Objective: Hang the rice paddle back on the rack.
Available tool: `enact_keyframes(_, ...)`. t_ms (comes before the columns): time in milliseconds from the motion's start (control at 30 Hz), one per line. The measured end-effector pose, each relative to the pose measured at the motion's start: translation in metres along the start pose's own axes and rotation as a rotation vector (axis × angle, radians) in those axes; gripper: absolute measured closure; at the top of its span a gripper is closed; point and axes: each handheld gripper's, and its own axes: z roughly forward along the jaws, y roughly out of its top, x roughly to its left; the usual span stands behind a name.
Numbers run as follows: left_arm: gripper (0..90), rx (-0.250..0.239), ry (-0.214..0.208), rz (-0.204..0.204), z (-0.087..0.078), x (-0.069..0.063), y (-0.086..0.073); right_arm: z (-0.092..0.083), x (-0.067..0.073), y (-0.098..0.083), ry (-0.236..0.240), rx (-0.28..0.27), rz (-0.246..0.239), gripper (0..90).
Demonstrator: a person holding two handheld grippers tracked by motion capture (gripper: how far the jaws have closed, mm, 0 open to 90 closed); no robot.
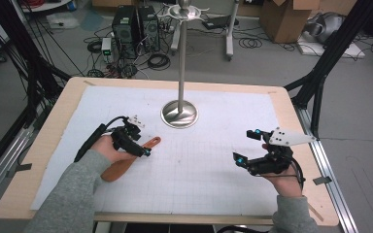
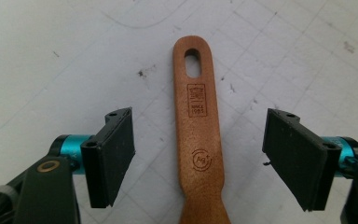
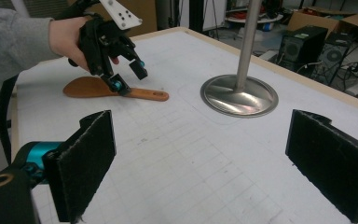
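A wooden spatula lies flat on the white gridded mat, its handle with the hanging hole pointing toward the table's middle. My left gripper points down over that handle. In the left gripper view the handle runs up between the two black pads, with a gap on each side, so the left gripper is open. My right gripper hovers over the mat's right side, open with nothing between its pads. The right gripper view also shows the spatula and the left gripper farther off.
A metal stand with a round shiny base and a tall pole rises at the mat's far middle. The wooden table rim frames the mat. Computer towers, cables and cardboard boxes sit on the floor beyond.
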Motion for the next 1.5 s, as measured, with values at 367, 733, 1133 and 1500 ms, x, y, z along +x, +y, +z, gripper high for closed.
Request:
enact_keyframes(367, 34.5, 0.051, 0.012, 0.054, 0.0061, -0.0039, -0.0012, -0.0019, -0.0016, -0.0001, -0.021, -0.004, 0.014, 7.3)
enact_keyframes(733, 39.4, 0.066, 0.021, 0.044, 0.0081, -0.003, -0.0013, -0.0004, -0.0016, -0.0002, -0.013, 0.003, 0.012, 7.3)
enact_keyframes(1133, 50.3, 0.077, 0.032, 0.002, 0.0067, -0.0028, -0.0004, -0.0006, -0.0011, -0.0002, -0.009, 0.004, 0.011, 7.3)
enact_keyframes(1500, 60.3, 0.081, 0.03, 0.011, 0.0061, -0.0057, 0.0003, -0.0004, -0.0019, -0.0005, -0.011, 0.007, 0.004, 7.4)
